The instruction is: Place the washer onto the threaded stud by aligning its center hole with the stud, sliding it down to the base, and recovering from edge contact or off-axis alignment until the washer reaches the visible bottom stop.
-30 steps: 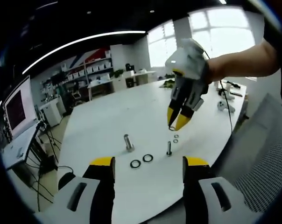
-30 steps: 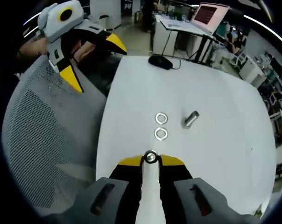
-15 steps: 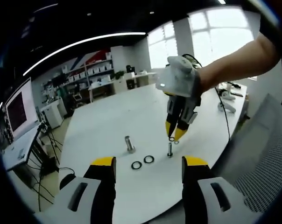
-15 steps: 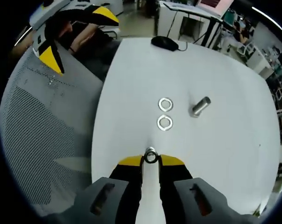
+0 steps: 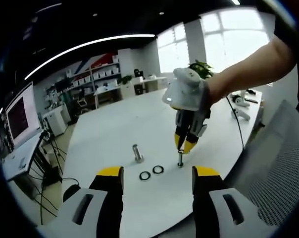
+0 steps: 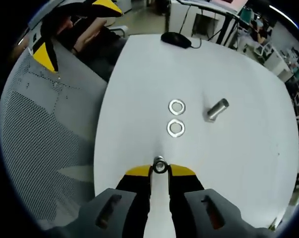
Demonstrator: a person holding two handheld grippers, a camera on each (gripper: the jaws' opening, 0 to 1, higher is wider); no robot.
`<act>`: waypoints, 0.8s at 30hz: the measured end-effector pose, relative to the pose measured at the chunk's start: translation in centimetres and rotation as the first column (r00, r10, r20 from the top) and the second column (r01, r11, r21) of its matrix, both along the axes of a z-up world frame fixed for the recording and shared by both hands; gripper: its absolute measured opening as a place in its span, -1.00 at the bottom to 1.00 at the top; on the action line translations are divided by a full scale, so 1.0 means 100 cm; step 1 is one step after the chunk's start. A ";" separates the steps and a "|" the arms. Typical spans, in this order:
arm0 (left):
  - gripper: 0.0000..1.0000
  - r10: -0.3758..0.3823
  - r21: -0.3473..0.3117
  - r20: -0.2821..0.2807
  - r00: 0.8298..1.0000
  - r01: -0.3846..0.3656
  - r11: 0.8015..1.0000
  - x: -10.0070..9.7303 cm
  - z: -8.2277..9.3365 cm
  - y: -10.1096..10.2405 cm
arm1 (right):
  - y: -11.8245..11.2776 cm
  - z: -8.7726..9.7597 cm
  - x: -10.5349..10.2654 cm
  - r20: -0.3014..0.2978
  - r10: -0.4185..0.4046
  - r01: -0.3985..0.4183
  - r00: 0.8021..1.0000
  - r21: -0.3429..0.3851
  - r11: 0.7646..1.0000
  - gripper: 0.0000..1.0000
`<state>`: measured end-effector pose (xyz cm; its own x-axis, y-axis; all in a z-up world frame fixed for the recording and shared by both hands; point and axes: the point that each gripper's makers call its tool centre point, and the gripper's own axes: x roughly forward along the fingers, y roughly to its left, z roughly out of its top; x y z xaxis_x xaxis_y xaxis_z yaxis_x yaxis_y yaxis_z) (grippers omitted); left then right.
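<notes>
In the left gripper view, the left gripper (image 5: pixel 157 171) hangs released, jaws wide apart, above the near edge of the white table (image 5: pixel 110 134). Beyond it the right gripper (image 5: pixel 183 147) points down with its yellow tips directly over the upright threaded metal stud (image 5: pixel 179 159). Two loose flat washers (image 5: pixel 151 172) lie just beside the stud, and a short metal cylinder (image 5: pixel 137 151) stands farther in.

In the right gripper view, the right gripper clenches a small silver washer (image 6: pixel 160 165) between its tips, above the table's near edge; whether it touches the stud cannot be told
</notes>
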<state>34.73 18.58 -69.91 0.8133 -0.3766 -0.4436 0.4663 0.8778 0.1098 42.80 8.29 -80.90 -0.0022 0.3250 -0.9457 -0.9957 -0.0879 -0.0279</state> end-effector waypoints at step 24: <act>0.09 0.000 -0.004 -0.013 1.000 0.000 1.000 0.001 -0.002 -0.001 | 0.000 -0.002 0.002 0.004 0.018 -0.018 1.000 -0.014 1.000 -0.73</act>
